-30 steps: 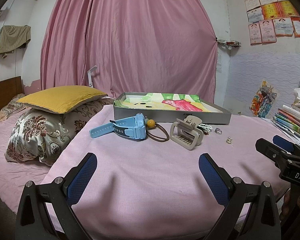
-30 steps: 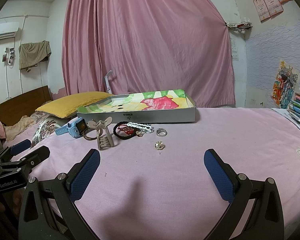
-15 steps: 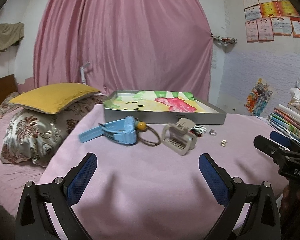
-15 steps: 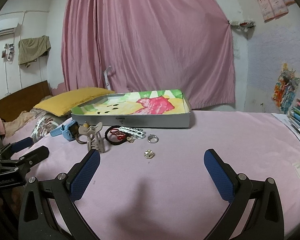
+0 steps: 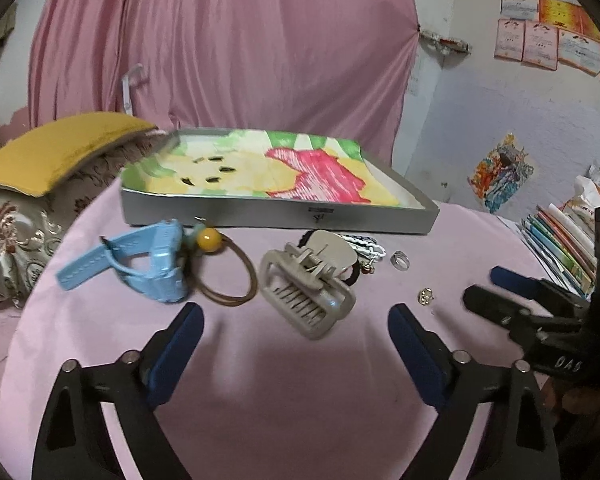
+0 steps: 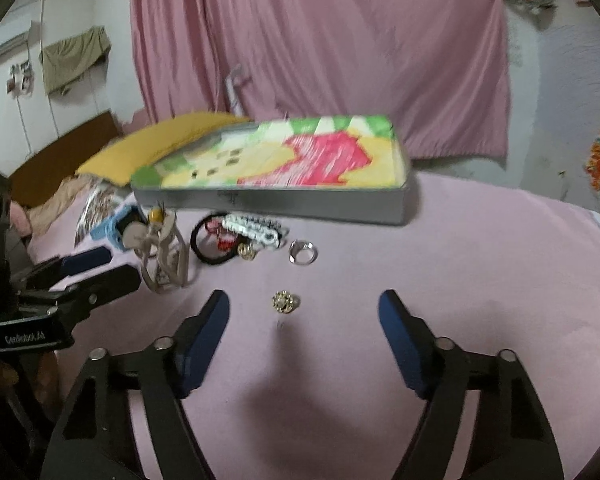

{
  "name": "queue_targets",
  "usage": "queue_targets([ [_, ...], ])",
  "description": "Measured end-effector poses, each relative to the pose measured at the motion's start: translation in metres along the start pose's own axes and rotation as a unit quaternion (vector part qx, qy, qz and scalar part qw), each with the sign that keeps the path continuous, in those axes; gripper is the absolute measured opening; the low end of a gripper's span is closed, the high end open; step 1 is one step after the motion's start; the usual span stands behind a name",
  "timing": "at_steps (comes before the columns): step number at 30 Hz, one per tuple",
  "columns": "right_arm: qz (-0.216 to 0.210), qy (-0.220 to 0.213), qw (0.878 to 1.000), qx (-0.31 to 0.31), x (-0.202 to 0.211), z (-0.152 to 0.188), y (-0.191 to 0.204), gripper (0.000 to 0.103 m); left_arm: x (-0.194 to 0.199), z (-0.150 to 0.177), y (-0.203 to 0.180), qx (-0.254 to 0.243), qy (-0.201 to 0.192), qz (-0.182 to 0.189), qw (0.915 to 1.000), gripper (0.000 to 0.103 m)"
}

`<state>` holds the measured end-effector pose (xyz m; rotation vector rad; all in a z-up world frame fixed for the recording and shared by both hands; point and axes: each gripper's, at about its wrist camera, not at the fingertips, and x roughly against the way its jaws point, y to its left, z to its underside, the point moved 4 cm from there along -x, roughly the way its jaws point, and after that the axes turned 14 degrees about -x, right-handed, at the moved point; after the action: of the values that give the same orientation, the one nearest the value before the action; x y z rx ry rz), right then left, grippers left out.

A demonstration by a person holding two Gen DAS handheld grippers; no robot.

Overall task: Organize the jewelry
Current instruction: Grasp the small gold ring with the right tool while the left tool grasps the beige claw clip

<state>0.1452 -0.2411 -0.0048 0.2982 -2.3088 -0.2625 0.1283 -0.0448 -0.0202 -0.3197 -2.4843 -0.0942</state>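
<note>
Now, left wrist view: left gripper (image 5: 295,320) spread wide at the bottom, holding nothing. Beige claw clip (image 5: 306,290) just above the gap between the fingers, on the pink cloth (image 5: 284,408). Blue watch (image 5: 140,264) and brown hair tie (image 5: 228,276) to the upper left — silver ring (image 5: 400,260) and gold ring (image 5: 426,295) to the upper right. Grey tray (image 5: 280,216) beyond.

Right wrist view: right gripper (image 6: 303,312) likewise wide open and empty — gold ring (image 6: 285,302) lying between the fingertips, left of centre, untouched. Silver ring (image 6: 303,251) higher up, near centre.
</note>
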Motion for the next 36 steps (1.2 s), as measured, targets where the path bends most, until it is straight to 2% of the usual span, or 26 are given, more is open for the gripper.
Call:
queue_targets([
  [4,0.000,0.043,0.999,0.021,-0.017,-0.002,0.003,0.050,-0.016,-0.005,-0.003,0.006,0.028,0.012,0.9995,0.076],
  [7,-0.003,0.066,0.997,0.032,-0.026,-0.002,0.006,0.049,-0.025,-0.010,-0.004,0.008,0.044,0.015,0.9989,0.072],
  [9,-0.002,0.076,0.996,0.042,-0.032,-0.002,0.009,0.044,-0.029,-0.012,-0.005,0.008,0.052,0.013,0.9985,0.070],
  [13,0.004,0.082,0.995,0.052,-0.033,-0.003,0.012,0.035,-0.038,-0.014,-0.005,0.012,0.070,0.007,0.9975,0.062],
  [17,0.010,0.085,0.994,0.069,-0.034,-0.003,0.017,0.033,-0.043,-0.014,-0.004,0.014,0.082,0.003,0.9965,0.055],
  [21,-0.001,0.087,0.993,0.084,-0.032,-0.002,0.021,0.016,-0.043,-0.014,-0.003,0.015,0.086,-0.005,0.9962,0.041],
  [22,-0.004,0.088,0.992,0.086,-0.032,-0.001,0.022,0.011,-0.042,-0.014,-0.002,0.017,0.085,-0.007,0.9962,0.037],
  [23,-0.003,0.087,0.992,0.087,-0.031,-0.001,0.023,0.011,-0.040,-0.015,0.000,0.019,0.082,-0.010,0.9964,0.035],
  [24,-0.004,0.086,0.992,0.087,-0.031,0.000,0.023,0.011,-0.039,-0.015,0.002,0.019,0.080,-0.012,0.9965,0.027],
  [26,-0.009,0.087,0.993,0.081,-0.030,0.000,0.023,0.011,-0.034,-0.015,0.004,0.016,0.074,-0.017,0.9970,0.026],
  [30,-0.025,0.074,0.995,0.061,-0.022,0.001,0.021,0.011,-0.029,-0.011,0.006,0.016,0.067,-0.004,0.9976,0.026],
  [32,-0.033,0.054,0.997,0.054,-0.013,-0.002,0.024,0.011,-0.022,-0.011,0.006,0.014,0.051,0.003,0.9986,0.026],
  [36,-0.053,-0.009,0.998,0.044,0.006,-0.018,0.033,0.011,0.001,-0.020,0.006,-0.002,-0.012,0.001,0.9999,0.026],
])
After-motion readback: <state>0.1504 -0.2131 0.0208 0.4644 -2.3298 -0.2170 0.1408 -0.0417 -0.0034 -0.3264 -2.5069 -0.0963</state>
